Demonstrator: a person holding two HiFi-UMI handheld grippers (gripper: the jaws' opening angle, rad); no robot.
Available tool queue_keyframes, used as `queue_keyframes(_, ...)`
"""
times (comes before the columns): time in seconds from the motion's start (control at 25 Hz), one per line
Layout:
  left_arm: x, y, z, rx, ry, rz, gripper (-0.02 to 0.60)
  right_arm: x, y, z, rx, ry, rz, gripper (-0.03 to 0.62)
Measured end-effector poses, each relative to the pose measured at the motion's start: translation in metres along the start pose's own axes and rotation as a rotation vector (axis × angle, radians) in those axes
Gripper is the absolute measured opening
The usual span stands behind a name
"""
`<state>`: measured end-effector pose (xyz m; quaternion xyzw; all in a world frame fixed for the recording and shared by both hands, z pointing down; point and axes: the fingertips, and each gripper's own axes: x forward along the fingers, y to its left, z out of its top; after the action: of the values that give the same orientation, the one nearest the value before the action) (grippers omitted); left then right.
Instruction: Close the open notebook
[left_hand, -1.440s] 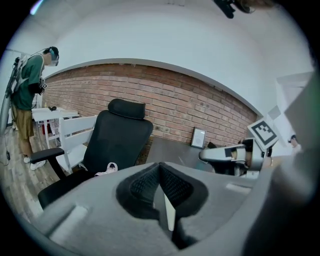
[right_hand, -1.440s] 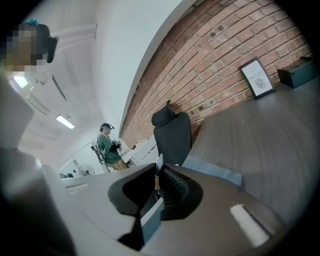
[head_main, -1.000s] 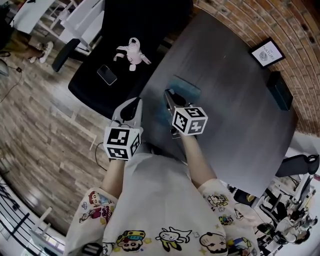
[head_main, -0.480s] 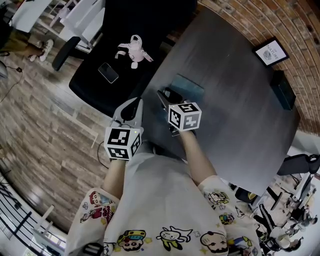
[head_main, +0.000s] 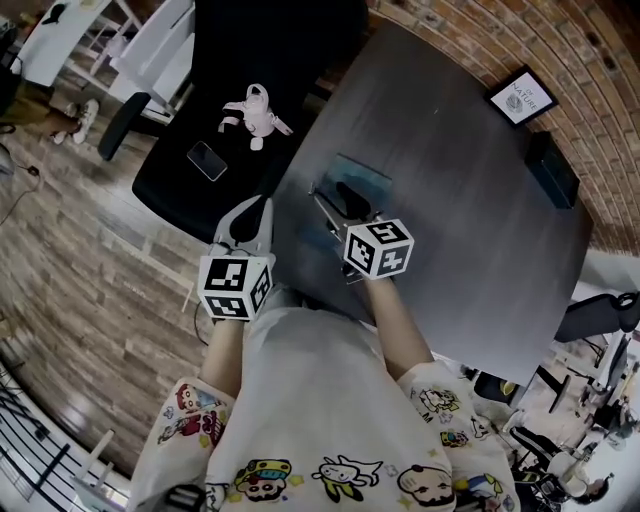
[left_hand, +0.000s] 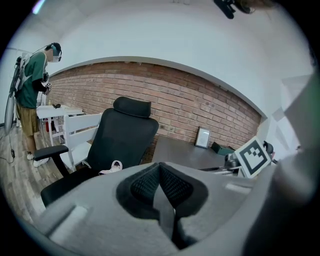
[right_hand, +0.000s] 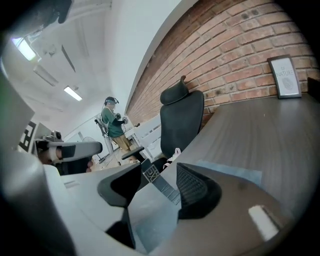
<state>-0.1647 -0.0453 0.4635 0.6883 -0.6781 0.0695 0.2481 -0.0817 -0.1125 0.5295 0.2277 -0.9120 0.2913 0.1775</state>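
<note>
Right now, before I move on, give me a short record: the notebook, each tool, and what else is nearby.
notebook: flat on the table, partly under the right tool; open or closed cannot be told
right tool: jaws apart, have just been opening, nothing gripped between them
left tool: jaws together, empty, beside the table's edge
nearby: chair with a pink toy and a phone

From my station I see a white short-sleeved T-shirt (head_main: 310, 390) with colourful cartoon figures on its sleeves and front. The pale grey plastic left gripper (head_main: 258, 208) and right gripper (head_main: 338, 197) each carry a white cube (head_main: 235, 287) with black square markers behind black ribbed pads (left_hand: 145, 185).
</note>
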Motion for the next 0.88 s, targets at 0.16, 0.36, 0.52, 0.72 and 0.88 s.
queue_keyframes(0.16, 0.001, -0.007, 0.019, 0.024, -0.03, -0.012, 0.0, -0.032, 0.001, 0.028, -0.009, -0.098, -0.012, 0.227)
queue_keyframes(0.36, 0.009, -0.031, 0.05, 0.082, -0.081, -0.073, 0.0, -0.089, -0.007, 0.075, -0.051, -0.26, -0.075, 0.217)
queue_keyframes(0.52, 0.017, -0.06, 0.073, 0.135, -0.118, -0.147, 0.0, -0.145, -0.019, 0.107, -0.129, -0.373, -0.177, 0.187)
queue_keyframes(0.72, 0.024, -0.106, 0.098, 0.205, -0.157, -0.252, 0.0, -0.222, -0.04, 0.128, -0.234, -0.463, -0.36, 0.134)
queue_keyframes(0.88, 0.025, -0.141, 0.111, 0.249, -0.177, -0.324, 0.0, -0.281, -0.054, 0.129, -0.262, -0.515, -0.493, 0.074)
